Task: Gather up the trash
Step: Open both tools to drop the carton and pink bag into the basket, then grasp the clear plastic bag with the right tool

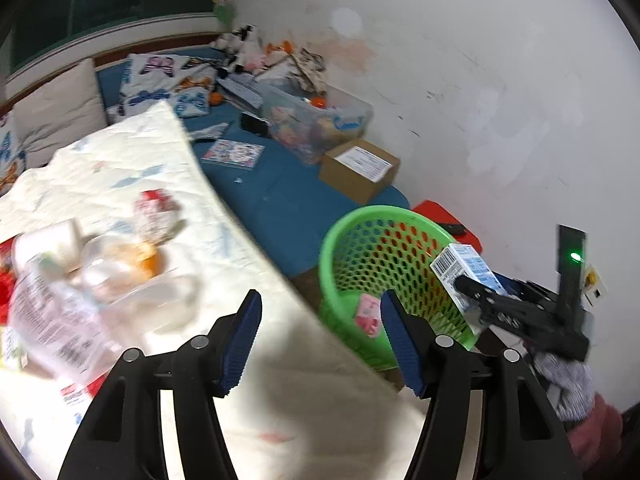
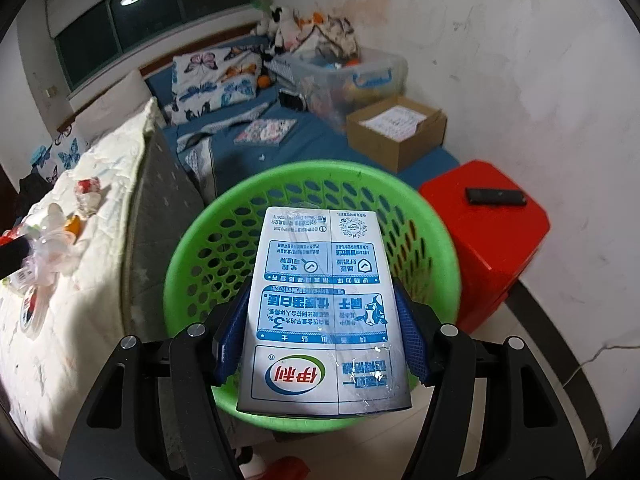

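My right gripper is shut on a white and blue milk carton, holding it over the green mesh basket. The left wrist view shows that same carton at the basket's right rim, in the right gripper held by a gloved hand. A pink wrapper lies inside the basket. My left gripper is open with nothing between its fingers, above the edge of the white quilt. Blurred plastic wrappers, an orange item and a red and white crumpled wrapper lie on the quilt to its left.
A red stool with a black remote stands right of the basket against the white wall. Behind lie a blue mattress, a cardboard box, a clear storage bin and butterfly pillows.
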